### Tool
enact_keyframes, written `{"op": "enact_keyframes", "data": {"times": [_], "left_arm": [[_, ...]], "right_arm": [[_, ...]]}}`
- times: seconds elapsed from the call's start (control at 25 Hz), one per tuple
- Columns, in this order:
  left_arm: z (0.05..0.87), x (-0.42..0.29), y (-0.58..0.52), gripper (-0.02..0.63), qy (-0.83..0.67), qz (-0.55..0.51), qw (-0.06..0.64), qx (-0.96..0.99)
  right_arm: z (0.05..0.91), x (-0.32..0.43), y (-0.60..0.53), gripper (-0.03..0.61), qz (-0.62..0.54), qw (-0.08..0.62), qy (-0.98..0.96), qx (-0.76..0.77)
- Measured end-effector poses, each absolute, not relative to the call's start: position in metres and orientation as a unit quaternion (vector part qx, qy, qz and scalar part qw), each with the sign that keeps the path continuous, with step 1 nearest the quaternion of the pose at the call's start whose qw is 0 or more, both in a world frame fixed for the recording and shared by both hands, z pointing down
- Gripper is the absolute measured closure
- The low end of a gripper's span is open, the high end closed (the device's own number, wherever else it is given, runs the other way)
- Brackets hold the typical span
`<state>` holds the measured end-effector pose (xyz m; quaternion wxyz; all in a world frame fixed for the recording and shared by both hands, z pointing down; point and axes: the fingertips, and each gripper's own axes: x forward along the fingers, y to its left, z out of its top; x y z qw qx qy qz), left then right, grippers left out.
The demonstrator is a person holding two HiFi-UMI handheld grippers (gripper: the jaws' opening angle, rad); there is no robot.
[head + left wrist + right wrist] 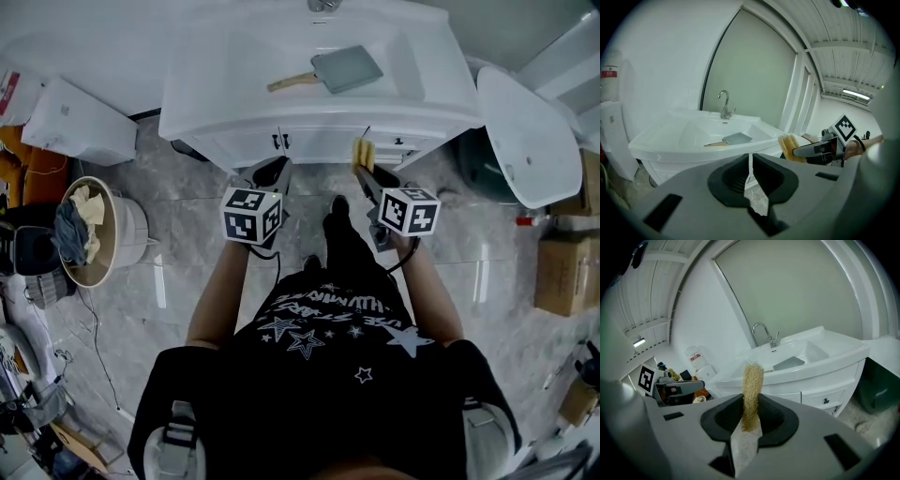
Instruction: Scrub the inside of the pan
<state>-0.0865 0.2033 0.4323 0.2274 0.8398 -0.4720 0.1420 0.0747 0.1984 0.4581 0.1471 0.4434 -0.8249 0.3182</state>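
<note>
Right gripper view: the right gripper [751, 403] is pinching a yellow fibrous scrubber [752, 380] between its 2 jaws, and the pad is standing upright and poking up past the jaw tips.
Scrubber position: in the head view it is hovering just short of the front edge of the sink [192, 103], in front of the white cabinet [309, 142], touching neither.
Left gripper: the left gripper [750, 161] is holding its 2 jaws pressed together with nothing between them; it is hanging beside the right gripper at about the same height, the 2 apart.
Pan: a flat grey pan [347, 67] with a wooden handle [291, 82] is lying inside the sink basin, handle pointing to the person's left.
Pan relative to scrubber: the pan is sitting ahead of the scrubber, beyond the sink's front rim and well apart from it; neither gripper is touching it.
Faucet: a chrome faucet [766, 336] is rising at the back of the basin, behind the pan.
Person: standing on the grey tiled floor [187, 234] facing the sink, both arms reaching forward.
Off to the left: a round bin [131, 230] holding crumpled cloths is standing on the floor, well apart from the grippers.
</note>
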Motion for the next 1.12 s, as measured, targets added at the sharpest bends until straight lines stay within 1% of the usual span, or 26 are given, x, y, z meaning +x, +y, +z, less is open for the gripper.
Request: {"op": "enact_keyframes", "data": {"times": [0.12, 0.4, 0.56, 0.68, 0.88, 1.0, 1.12], "left_arm": [[0.434, -0.087, 0.182, 0.598, -0.473, 0.139, 0.232, 0.839], [0.441, -0.084, 0.112, 0.52, -0.479, 0.141, 0.242, 0.832], [0.444, -0.083, 0.069, 0.498, -0.486, 0.149, 0.251, 0.824], [0.448, -0.079, 0.037, 0.46, -0.491, 0.16, 0.258, 0.817], [0.455, -0.074, -0.009, 0.423, -0.499, 0.184, 0.257, 0.807], [0.463, -0.075, -0.031, 0.377, -0.502, 0.198, 0.265, 0.799], [0.475, -0.079, -0.05, 0.346, -0.507, 0.226, 0.261, 0.789]], "right_arm": [[0.456, 0.074, 0.166, 0.489, 0.312, 0.144, -0.831, 0.438], [0.454, 0.074, 0.075, 0.489, 0.308, 0.141, -0.842, 0.419], [0.454, 0.077, 0.028, 0.489, 0.315, 0.139, -0.845, 0.41], [0.451, 0.087, -0.007, 0.489, 0.318, 0.136, -0.845, 0.408], [0.452, 0.103, -0.057, 0.489, 0.325, 0.127, -0.845, 0.406], [0.457, 0.105, -0.081, 0.489, 0.333, 0.128, -0.844, 0.4], [0.465, 0.105, -0.103, 0.489, 0.339, 0.132, -0.844, 0.393]]}}
